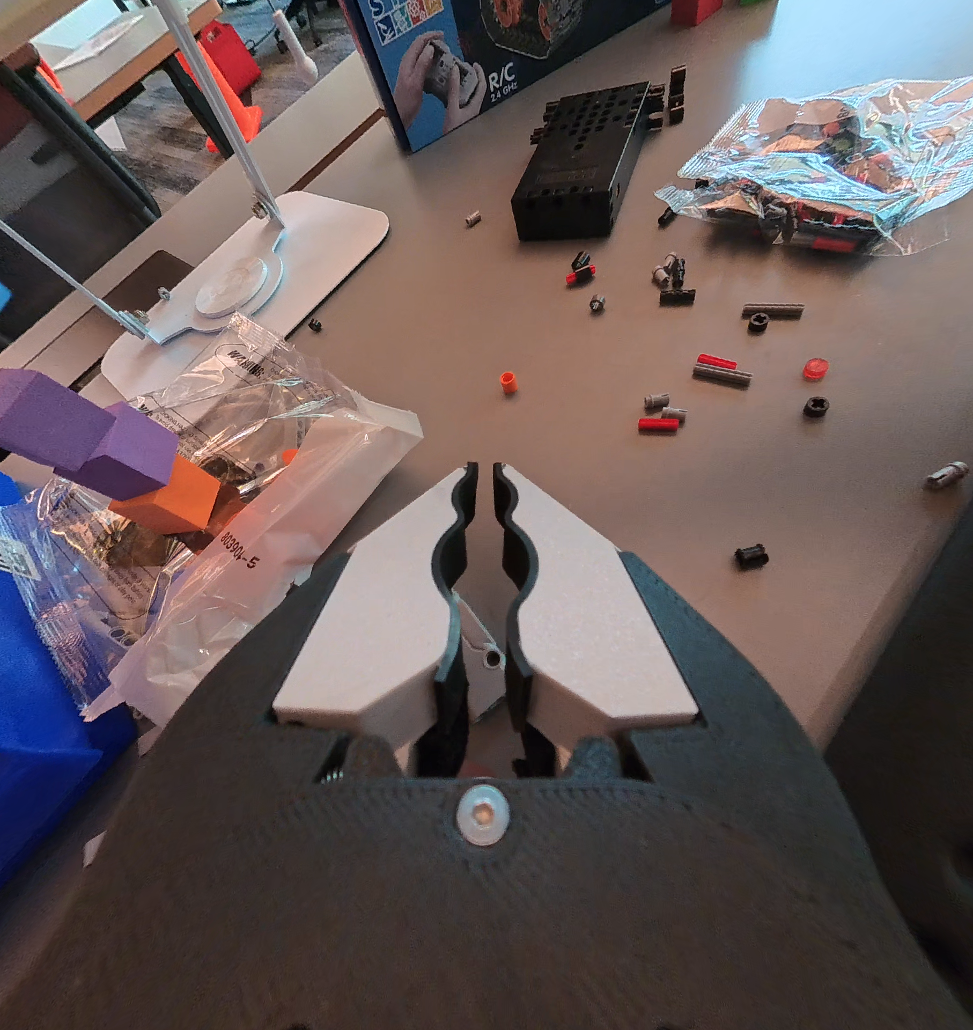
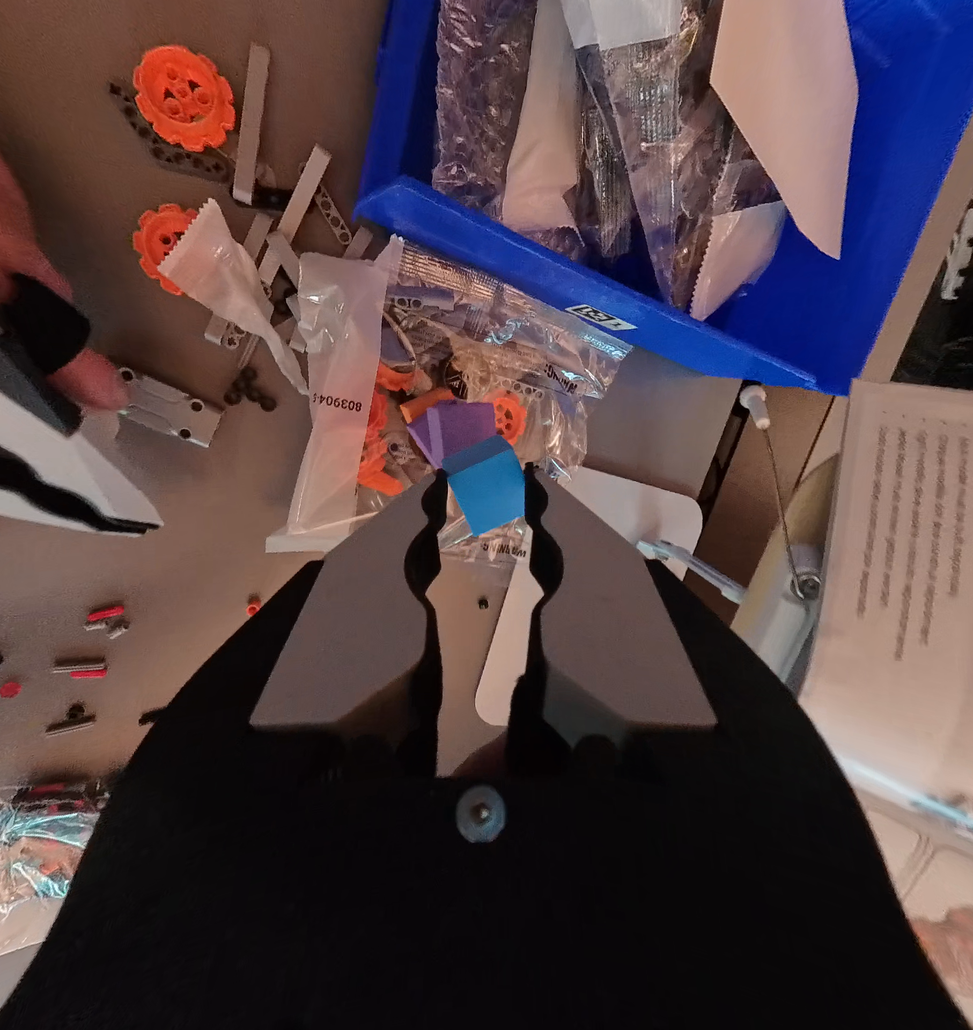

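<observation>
Left gripper (image 1: 485, 465) low over the grey table (image 1: 451, 334), jaws nearly together with only a thin slit at the tips, nothing between them. Just left of it, a clear plastic bag (image 1: 261, 446) of parts lying on the table, with stacked foam blocks above it: purple blocks (image 1: 77, 440) over an orange block (image 1: 166, 501). At the far left edge, a blue bin (image 1: 22, 657). Right of the tips, scattered small connector pieces: an orange bush (image 1: 509, 382), red pins (image 1: 658, 424), black bushes (image 1: 816, 406). Farther, a black battery box (image 1: 582, 167), a crumpled bag of parts (image 1: 841, 167) to its right, a white stand base (image 1: 283, 256) to the left, and a blue toy carton (image 1: 445, 61) farthest.

Right gripper (image 2: 484, 479) pointing down, jaws apart and pressed on either side of a blue foam block (image 2: 487, 490), with purple blocks (image 2: 451, 429) beyond it over the same clear bag (image 2: 473, 356). Farther, the blue bin (image 2: 529, 256) holding more bags; far left, orange gear wheels (image 2: 183, 97) and grey beams (image 2: 283, 223). At left, a hand (image 2: 38, 312) on the other gripper.
</observation>
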### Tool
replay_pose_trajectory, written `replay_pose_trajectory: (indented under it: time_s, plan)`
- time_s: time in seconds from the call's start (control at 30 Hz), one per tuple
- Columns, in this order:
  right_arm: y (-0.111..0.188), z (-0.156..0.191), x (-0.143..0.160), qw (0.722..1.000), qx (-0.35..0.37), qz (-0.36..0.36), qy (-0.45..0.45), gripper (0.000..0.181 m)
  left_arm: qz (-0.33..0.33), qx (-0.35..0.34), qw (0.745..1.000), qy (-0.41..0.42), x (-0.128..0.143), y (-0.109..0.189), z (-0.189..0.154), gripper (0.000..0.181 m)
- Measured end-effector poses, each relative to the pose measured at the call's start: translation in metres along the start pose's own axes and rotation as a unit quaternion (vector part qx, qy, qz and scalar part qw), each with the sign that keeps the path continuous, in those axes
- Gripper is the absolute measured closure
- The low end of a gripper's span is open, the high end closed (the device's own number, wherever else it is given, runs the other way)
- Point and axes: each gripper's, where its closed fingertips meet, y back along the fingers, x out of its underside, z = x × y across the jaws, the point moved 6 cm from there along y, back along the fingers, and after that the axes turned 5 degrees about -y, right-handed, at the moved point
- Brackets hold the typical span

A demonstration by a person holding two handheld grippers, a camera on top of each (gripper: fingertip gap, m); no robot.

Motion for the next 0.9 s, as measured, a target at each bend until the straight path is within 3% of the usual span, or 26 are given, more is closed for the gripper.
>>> replay_pose_trajectory:
  time_s: [0.33, 0.9]
  plan:
    - [-0.024, -0.003, -0.011, 0.999, -0.045, 0.02, -0.004, 0.154, -0.007, 0.003, 1.0, -0.001, -0.002, 0.001, -0.001, 0.177]
    - [-0.027, -0.003, -0.011, 0.998, -0.058, 0.008, -0.02, 0.153, -0.004, 0.003, 1.0, 0.001, -0.001, 0.001, -0.001, 0.176]
